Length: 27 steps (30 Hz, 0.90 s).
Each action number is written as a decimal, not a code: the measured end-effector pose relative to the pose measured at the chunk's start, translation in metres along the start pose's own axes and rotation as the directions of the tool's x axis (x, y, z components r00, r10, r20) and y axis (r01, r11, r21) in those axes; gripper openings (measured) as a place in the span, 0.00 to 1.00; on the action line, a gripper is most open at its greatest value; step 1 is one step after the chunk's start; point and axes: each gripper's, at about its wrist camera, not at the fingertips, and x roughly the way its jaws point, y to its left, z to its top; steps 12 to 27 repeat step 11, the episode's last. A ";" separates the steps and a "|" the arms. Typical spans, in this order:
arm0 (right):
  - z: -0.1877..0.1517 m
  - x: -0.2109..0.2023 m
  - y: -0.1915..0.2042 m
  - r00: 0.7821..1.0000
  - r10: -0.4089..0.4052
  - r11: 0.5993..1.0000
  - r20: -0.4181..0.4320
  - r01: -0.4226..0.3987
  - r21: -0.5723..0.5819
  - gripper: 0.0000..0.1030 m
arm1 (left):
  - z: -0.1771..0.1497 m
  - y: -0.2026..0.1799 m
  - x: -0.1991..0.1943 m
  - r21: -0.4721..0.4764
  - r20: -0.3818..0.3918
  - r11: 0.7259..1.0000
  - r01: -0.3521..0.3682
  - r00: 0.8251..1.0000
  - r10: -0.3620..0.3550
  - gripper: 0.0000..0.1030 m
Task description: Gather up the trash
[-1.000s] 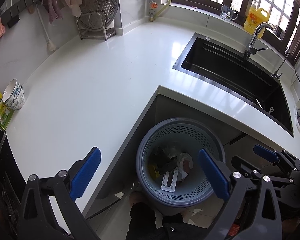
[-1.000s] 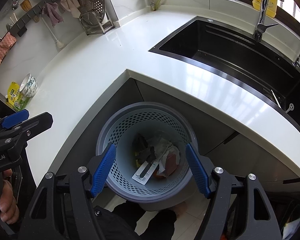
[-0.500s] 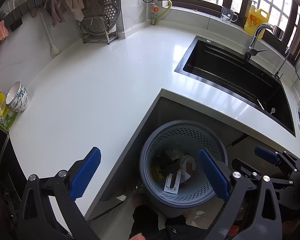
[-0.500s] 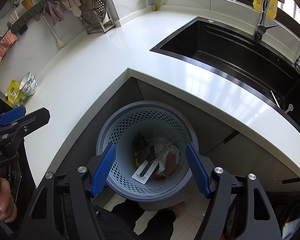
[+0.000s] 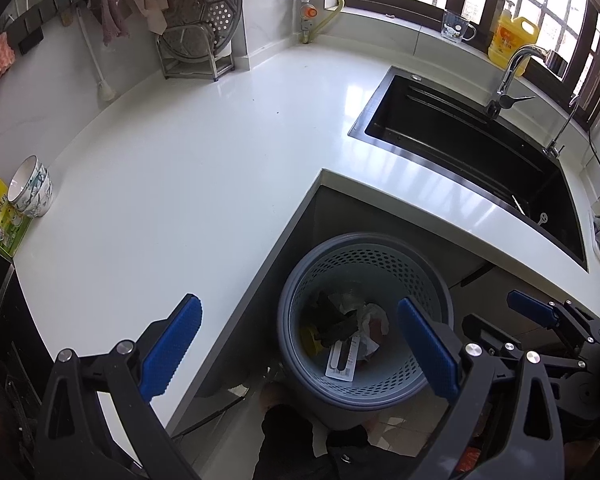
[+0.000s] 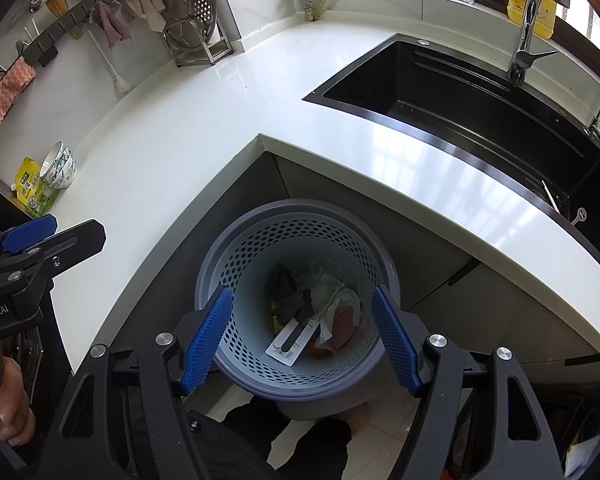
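Both claws hung apart and empty: left claw [image 5: 298, 346], right claw [image 6: 302, 336]. The trash [image 6: 314, 314] already sat in the bin [image 6: 220, 264] at 6 o'clock under the surface [image 5: 172, 184]. I'd scan the white top for strays before reaching.

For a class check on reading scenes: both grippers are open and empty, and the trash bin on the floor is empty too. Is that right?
Not quite. The bin is not empty: it holds crumpled paper, a black item and a flat white package, as the right wrist view shows. The rest holds: the left gripper and right gripper are open and empty, and the bin stands on the floor.
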 end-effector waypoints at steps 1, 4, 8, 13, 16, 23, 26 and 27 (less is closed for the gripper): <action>0.000 0.000 0.000 1.000 0.000 1.000 -0.001 0.000 0.000 0.67 | 0.000 0.000 0.000 0.000 0.000 1.000 -0.002 1.000 0.002 0.94; 0.000 0.000 0.001 1.000 0.002 1.000 -0.001 -0.001 0.004 0.67 | 0.000 0.000 0.000 0.002 -0.001 1.000 -0.013 1.000 0.013 0.94; 0.000 0.000 0.002 1.000 0.001 1.000 0.000 -0.001 0.002 0.67 | 0.000 0.001 0.000 0.000 -0.004 1.000 -0.011 1.000 0.011 0.94; 0.001 0.000 0.003 1.000 0.000 1.000 0.000 0.000 -0.003 0.67 | 0.000 0.001 0.000 0.000 -0.003 1.000 -0.011 1.000 0.011 0.94; 0.001 0.000 0.003 1.000 0.000 1.000 0.000 0.000 -0.003 0.67 | 0.000 0.001 0.000 0.000 -0.003 1.000 -0.011 1.000 0.011 0.94; 0.001 0.000 0.003 1.000 0.000 1.000 0.000 0.000 -0.003 0.67 | 0.000 0.001 0.000 0.000 -0.003 1.000 -0.011 1.000 0.011 0.94; 0.001 0.000 0.003 1.000 0.000 1.000 0.000 0.000 -0.003 0.67 | 0.000 0.001 0.000 0.000 -0.003 1.000 -0.011 1.000 0.011 0.94; 0.001 0.000 0.003 1.000 0.000 1.000 0.000 0.000 -0.003 0.67 | 0.000 0.001 0.000 0.000 -0.003 1.000 -0.011 1.000 0.011 0.94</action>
